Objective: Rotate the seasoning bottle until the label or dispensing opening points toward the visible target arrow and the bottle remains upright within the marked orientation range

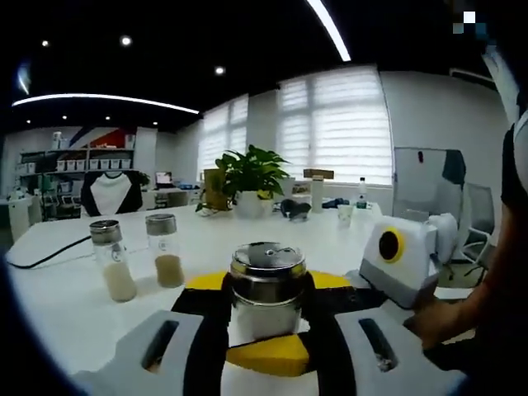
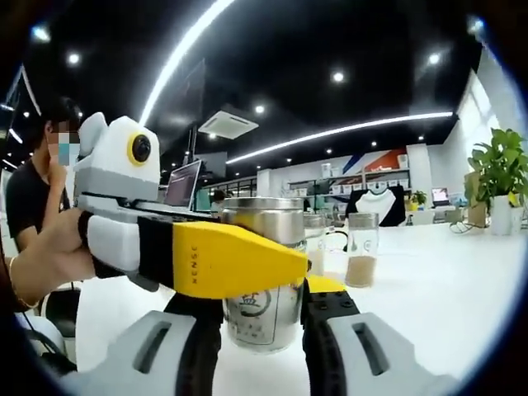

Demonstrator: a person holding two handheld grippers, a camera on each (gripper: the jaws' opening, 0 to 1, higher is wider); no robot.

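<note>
Left gripper view has the upright seasoning bottle (image 1: pixel 266 289) clamped between the left gripper (image 1: pixel 266 351) jaws, while the right gripper (image 2: pixel 262 342) straddles it, contact unclear.

Long curved strip lights (image 1: pixel 99 99) and small round spots are shining on the black ceiling (image 2: pixel 330 41) while daylight is coming through wide windows with white horizontal blinds (image 1: pixel 330 124), a leafy green plant in a white pot (image 1: pixel 250 177) is standing on the long white table (image 1: pixel 74 289), and shelves with boxes (image 1: pixel 70 165) are lining the far wall.

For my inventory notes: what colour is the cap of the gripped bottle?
Shiny silver metal cap, clearest in the left gripper view.
</note>
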